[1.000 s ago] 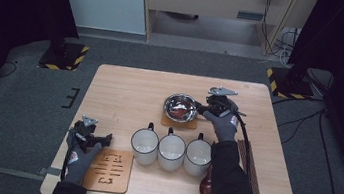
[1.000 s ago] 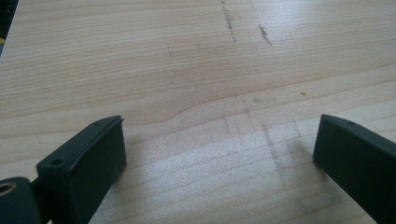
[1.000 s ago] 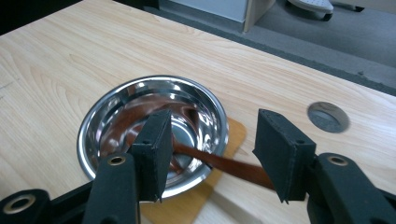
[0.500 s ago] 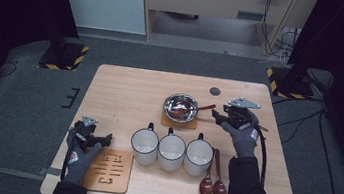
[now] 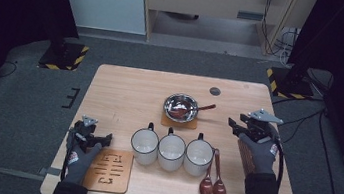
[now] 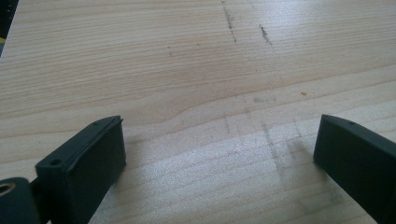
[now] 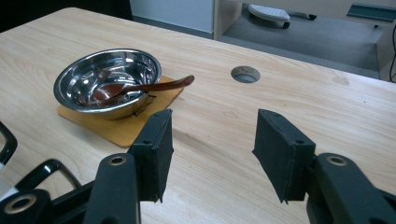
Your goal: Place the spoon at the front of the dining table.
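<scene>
A: How is the right gripper (image 5: 238, 127) seen to stand?

B: It is held over the right part of the table (image 5: 125, 88), to the right of the steel bowl (image 5: 180, 106). In the right gripper view its jaws are parted, with bare wood between them and nothing held.

A: Where is the bowl placed?

B: It is set on a small wooden coaster (image 5: 179, 122) near the middle of the table, slightly to the far side. A brown spoon (image 7: 140, 88) is lain in it, with the handle pointed right over the rim.

A: And the left gripper (image 5: 99, 139)?

B: It is held at the near left corner, just beside a slotted wooden trivet (image 5: 110, 170). Its jaws are spread wide over the tabletop and nothing is gripped.

A: What else is laid out?

B: Three white mugs (image 5: 172, 152) are lined up in a row on the near side of the bowl. Two more brown spoons (image 5: 213, 183) are lain to the right of the mugs, with the bowls of the spoons at the near end.
</scene>
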A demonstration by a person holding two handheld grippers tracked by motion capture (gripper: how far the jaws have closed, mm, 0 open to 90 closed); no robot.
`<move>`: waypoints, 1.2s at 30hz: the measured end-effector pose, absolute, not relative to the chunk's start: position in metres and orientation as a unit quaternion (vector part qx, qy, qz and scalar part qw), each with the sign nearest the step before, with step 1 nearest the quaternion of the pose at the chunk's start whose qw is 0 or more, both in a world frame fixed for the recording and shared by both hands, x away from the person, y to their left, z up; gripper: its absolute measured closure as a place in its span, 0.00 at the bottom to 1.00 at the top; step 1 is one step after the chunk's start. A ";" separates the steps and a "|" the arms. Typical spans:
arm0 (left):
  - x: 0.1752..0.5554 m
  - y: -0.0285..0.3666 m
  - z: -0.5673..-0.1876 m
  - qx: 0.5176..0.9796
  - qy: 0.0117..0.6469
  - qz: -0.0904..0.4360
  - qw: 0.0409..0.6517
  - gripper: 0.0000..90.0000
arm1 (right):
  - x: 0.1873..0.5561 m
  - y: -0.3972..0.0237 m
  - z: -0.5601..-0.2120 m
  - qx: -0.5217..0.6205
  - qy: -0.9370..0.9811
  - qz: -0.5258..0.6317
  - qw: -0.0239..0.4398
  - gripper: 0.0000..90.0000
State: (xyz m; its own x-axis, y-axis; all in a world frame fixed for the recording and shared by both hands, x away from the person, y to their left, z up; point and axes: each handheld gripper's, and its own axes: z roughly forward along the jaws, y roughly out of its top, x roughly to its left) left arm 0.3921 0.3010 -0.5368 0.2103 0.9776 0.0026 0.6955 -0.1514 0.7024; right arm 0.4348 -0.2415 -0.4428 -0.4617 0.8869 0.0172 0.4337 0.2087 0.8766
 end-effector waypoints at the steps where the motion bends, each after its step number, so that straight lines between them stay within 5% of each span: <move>1: 0.392 0.301 -0.537 0.720 0.581 0.239 0.295 0.01 | 0.432 -0.244 -0.443 0.452 0.732 0.440 0.258 0.52; 36: 0.392 0.301 -0.537 0.719 0.582 0.240 0.294 0.01 | 0.360 -0.278 -0.503 0.481 0.739 0.398 0.253 0.54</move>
State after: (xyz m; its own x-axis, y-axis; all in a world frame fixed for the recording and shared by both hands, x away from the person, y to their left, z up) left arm 0.3922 0.3009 -0.5368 0.2073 0.9783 0.0028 0.6970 -0.1497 0.7013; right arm 0.3598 -0.2778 -0.5032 -0.4089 0.9125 0.0095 0.5105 0.2202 0.8312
